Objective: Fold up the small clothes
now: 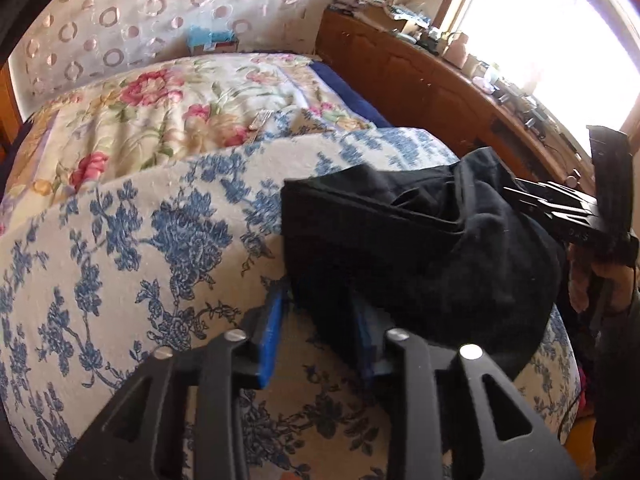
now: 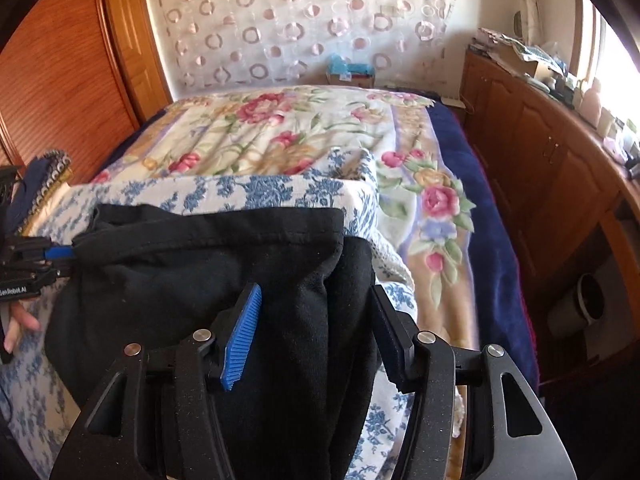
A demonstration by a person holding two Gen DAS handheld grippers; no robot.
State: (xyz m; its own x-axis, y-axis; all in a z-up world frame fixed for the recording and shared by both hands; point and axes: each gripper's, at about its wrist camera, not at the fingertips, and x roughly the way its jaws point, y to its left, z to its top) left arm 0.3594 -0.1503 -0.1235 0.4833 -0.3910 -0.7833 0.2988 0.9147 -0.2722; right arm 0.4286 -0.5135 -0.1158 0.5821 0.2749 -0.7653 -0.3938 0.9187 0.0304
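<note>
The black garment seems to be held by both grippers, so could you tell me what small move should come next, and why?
Probably lower both grippers together to lay the black garment flat on the blue-flowered sheet. It hangs bunched between the left gripper and the right gripper, so no clean fold line shows yet.

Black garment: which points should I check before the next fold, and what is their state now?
1. Left tongs grip the garment corner: ok.
2. Right tongs closed on the cloth: cannot tell; the pads stand wide apart.
3. Top hem nearly straight: ok.
4. Garment smooth: not ok, it is bunched near the right tongs.
5. Garment over the bed: ok.
</note>
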